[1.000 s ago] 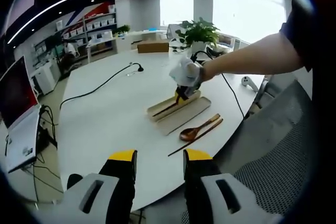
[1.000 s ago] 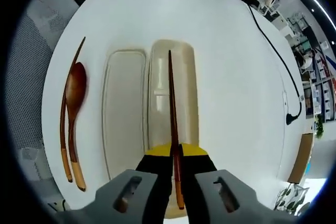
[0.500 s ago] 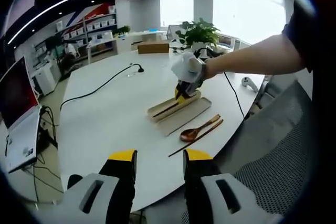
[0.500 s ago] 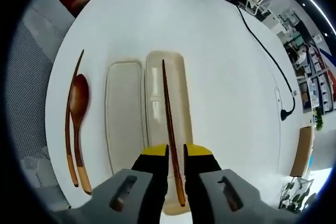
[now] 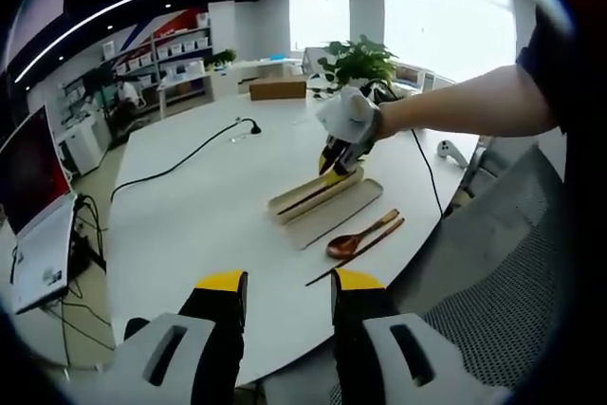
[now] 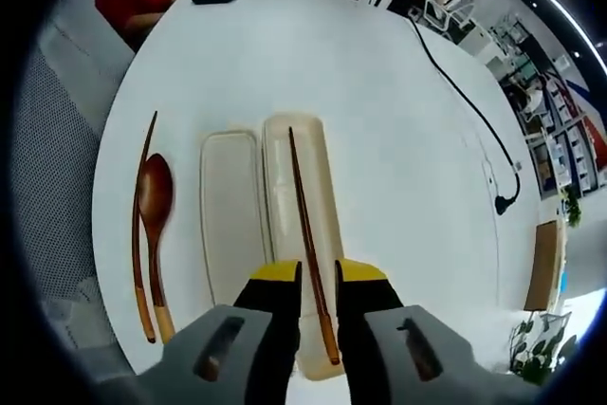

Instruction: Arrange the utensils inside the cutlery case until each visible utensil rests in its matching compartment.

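Right gripper (image 6: 317, 277): jaws parted, empty, above case (image 6: 322, 234) | Chopstick (image 6: 305, 225): lying lengthwise in case tray, released | Spoon (image 6: 155, 211) and second chopstick (image 6: 138, 206): on table (image 6: 398, 120) beside lid (image 6: 230, 225), awaiting placement | Left gripper (image 5: 282, 284): jaws apart, idle, well clear.
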